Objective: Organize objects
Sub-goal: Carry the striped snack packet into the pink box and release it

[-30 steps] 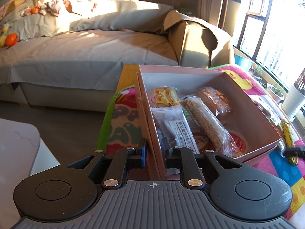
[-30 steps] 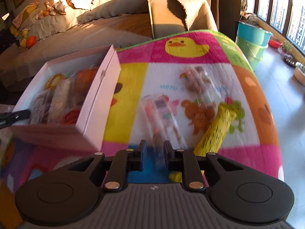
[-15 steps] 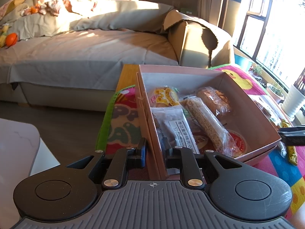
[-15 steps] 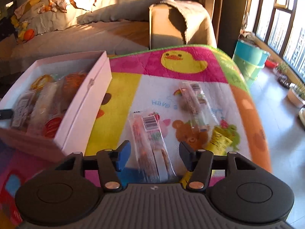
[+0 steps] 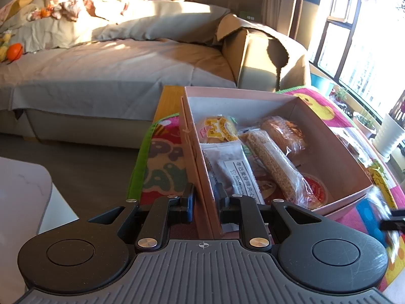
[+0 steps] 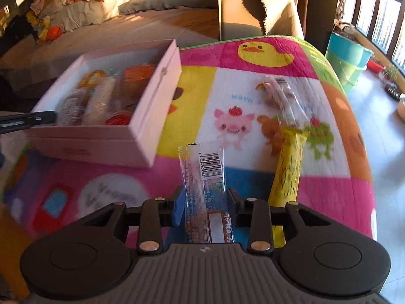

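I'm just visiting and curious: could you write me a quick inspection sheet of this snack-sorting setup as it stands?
Surface: cartoon play mat covering the table.
Job's things: pink box holding wrapped snacks; barcode snack packet; yellow packet and clear packet on the mat.
Clutter: nothing seen.
Grippers: left gripper clamps the box wall; right gripper around the barcode snack packet.
Cables: nothing seen.
Surroundings: sofa, teal bucket, windows.

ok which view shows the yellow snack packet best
The right wrist view: the yellow snack packet lies nearly whole on the blanket, just right of the right tool. The left wrist view catches only a blurred yellow sliver beyond the pink box.
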`<state>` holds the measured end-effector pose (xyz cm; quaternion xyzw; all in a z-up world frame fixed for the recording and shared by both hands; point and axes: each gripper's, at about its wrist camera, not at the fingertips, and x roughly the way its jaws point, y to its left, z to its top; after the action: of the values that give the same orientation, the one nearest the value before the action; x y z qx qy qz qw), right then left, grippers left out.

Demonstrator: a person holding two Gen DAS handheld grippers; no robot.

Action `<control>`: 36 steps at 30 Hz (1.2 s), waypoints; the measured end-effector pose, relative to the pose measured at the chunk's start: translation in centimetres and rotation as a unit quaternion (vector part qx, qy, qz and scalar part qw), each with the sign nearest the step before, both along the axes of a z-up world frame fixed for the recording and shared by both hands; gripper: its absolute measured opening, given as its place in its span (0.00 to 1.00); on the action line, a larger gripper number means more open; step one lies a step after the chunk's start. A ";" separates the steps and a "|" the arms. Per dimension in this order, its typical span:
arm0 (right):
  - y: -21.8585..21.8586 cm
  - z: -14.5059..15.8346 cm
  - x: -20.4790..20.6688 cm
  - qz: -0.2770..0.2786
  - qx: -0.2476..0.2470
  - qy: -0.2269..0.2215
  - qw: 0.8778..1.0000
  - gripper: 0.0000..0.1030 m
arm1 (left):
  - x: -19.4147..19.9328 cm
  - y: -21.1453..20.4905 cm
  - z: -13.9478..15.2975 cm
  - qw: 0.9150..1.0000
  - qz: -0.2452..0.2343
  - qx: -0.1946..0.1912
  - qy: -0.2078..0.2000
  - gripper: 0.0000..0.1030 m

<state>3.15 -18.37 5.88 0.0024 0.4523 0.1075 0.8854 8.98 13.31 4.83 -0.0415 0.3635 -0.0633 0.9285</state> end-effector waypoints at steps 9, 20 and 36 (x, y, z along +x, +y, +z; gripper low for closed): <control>2.4 7.2 -4.8 0.057 0.047 -0.072 0.995 0.33 | -0.1 -0.1 0.0 1.000 0.002 -0.003 0.000 0.19; 7.9 16.6 -1.0 0.126 0.091 -0.200 0.967 0.33 | -0.1 0.0 0.0 1.000 0.000 -0.003 0.001 0.19; 5.9 12.6 2.0 0.031 0.041 -0.181 0.982 0.56 | -0.2 0.1 -0.2 1.000 0.000 -0.007 -0.002 0.19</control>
<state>5.11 -12.43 18.52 0.0052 0.2800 0.1523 0.9478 8.80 13.44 4.60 -0.0478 0.3610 -0.0661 0.9290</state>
